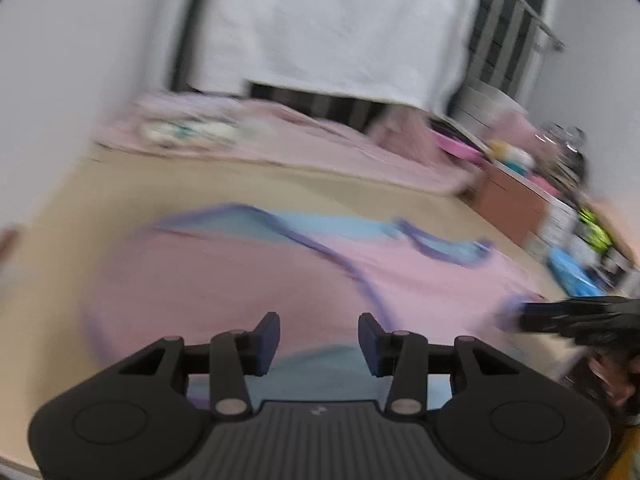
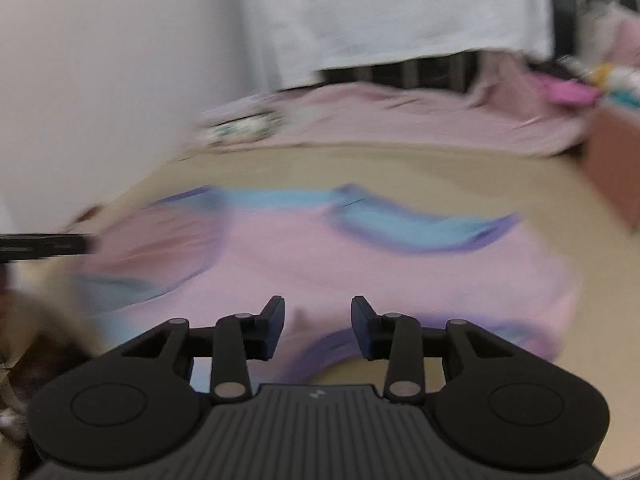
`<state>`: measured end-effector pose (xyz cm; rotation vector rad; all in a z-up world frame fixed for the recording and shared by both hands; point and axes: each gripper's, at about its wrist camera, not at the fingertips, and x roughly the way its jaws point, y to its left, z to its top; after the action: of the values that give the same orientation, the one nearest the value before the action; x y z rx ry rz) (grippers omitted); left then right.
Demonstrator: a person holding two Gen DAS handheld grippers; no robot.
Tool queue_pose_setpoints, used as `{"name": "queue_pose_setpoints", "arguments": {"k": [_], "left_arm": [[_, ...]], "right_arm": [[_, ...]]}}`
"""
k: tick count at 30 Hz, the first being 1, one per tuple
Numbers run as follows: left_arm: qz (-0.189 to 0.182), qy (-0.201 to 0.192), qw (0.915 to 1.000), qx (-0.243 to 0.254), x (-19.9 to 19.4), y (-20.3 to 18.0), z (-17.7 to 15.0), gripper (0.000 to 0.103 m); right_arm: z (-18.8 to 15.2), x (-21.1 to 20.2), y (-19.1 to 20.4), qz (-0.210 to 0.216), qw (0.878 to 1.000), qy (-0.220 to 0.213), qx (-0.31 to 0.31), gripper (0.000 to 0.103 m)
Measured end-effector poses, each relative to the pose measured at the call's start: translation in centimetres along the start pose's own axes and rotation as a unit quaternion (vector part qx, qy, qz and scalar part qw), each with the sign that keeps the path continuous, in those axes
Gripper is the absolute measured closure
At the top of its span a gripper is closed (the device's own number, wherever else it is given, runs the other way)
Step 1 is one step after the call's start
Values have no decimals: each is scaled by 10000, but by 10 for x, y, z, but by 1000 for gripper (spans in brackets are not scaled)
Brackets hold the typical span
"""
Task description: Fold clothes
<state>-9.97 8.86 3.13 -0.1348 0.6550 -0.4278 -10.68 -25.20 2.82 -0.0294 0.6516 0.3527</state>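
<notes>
Pink garment (image 1: 248, 280) with light blue and purple trim lies spread on the tan surface (image 1: 132, 188) in front of me, and both wrist views are badly smeared by motion blur, so I can give only its broad shape. From the left wrist camera I see my left tool (image 1: 319, 340) low over the near part of the cloth, its two dark blue pads well apart with nothing between them; pink fabric and a light blue patch show through the gap. At the right edge of that view my right tool (image 1: 580, 318) reaches in sideways over the garment's right border, beside a purple-edged corner, though I cannot tell whether it touches the cloth there. From the right wrist camera my right tool (image 2: 318, 326) is likewise spread wide and carries nothing, hanging above the near purple hem of the pink garment (image 2: 360, 264), with the blue band running across the far side of the cloth. My left tool (image 2: 44, 246) shows as a dark bar at the left edge of that view. Beyond the tan surface lies a rumpled pink blanket (image 1: 320, 140), and behind it hangs a white sheet (image 1: 340, 28). A brown box (image 1: 512, 204) and blurred clutter sit off to the right.
</notes>
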Motion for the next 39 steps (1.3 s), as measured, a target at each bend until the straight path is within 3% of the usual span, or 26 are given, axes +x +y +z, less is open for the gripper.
{"name": "queue_pose_setpoints", "arguments": {"k": [2,3,4,5,8,10,11,14,16,20,22,23,25,32,33,34,39], "left_arm": [[-79,210,9994,256,11,-16,-6,63],[-52,304,9986,428,16,-24,-10,66],[-24,398,9974,600,20,-31,-14,76],[4,465,9961,748,23,-37,-18,81],[83,384,9948,940,5,-37,-33,82],[96,317,9951,934,-6,-29,-39,81],[124,258,9962,822,-13,-21,-42,81],[79,13,9989,471,-26,2,-37,84],[122,-105,9992,370,-28,10,-32,86],[179,-61,9965,818,-29,5,-40,86],[190,44,9937,1102,-28,1,-48,85],[184,39,9920,1252,-27,-1,-50,84],[174,29,9877,1551,-26,-5,-53,83],[134,2,9654,2603,-23,-18,-63,84],[127,42,9588,2837,-24,-21,-64,89],[126,81,9533,3015,-24,-24,-65,101],[254,168,9596,2798,-25,-28,-64,103]], "right_arm": [[-9,1,13,13,9999,124,-108,67],[-14,1,19,19,9997,186,-162,71],[-18,2,26,25,9995,248,-217,76],[-23,2,32,32,9991,309,-271,87],[-24,-1,39,-221,9977,430,-478,87],[-14,-8,39,-199,9987,222,-413,84],[-9,-11,41,-120,9991,112,-400,82],[11,-3,61,658,9963,-219,-500,80],[19,20,82,1131,9910,-97,-716,80],[7,49,125,1247,9794,240,-1567,80],[-5,50,133,1249,9740,321,-1861,80],[-11,47,134,1238,9727,328,-1937,74],[-13,40,134,1185,9742,329,-1891,70],[2,55,137,1245,9790,453,-1548,70],[3,58,138,1250,9793,472,-1519,71],[3,60,138,1256,9795,466,-1506,72],[-4,52,132,1287,9825,342,-1303,80]]}}
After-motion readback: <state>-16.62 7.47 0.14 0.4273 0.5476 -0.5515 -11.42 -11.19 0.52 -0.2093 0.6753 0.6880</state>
